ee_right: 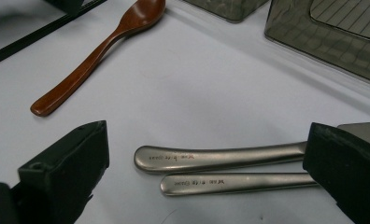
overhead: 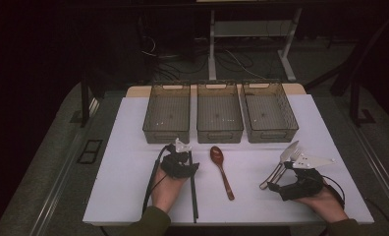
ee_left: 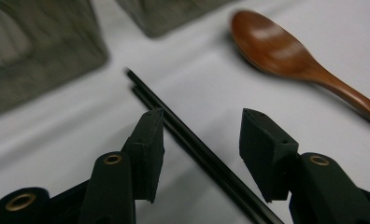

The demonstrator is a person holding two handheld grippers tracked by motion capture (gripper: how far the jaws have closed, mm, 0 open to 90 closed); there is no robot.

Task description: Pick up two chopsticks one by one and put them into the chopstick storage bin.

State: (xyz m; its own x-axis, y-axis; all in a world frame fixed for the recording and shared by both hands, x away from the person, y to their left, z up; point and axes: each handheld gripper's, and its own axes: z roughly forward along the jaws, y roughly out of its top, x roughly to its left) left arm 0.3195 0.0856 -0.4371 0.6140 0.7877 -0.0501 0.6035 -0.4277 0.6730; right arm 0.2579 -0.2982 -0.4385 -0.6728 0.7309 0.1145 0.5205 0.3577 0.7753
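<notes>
1. High view: three grey mesh bins (overhead: 220, 118) stand in a row at the far side of the white table (overhead: 133, 162). In front of them lie a pair of black chopsticks (overhead: 193, 189), one brown wooden spoon (overhead: 221, 170) and two metal utensils (overhead: 280, 167). The left gripper (overhead: 179, 156) sits over the chopsticks' far end, and the right gripper (overhead: 280, 183) is at the metal handles.
2. Left gripper view: the jaws stand apart with the two chopsticks (ee_left: 192, 144) running between them, untouched. The spoon's bowl (ee_left: 272, 43) lies beyond, to the right.
3. Right gripper view: the jaws are wide apart around two steel handles (ee_right: 220, 169) lying side by side. Each handle carries small engraved writing, too fine to read. The spoon (ee_right: 99, 49) lies farther off, with two bin corners (ee_right: 323, 37) behind.
</notes>
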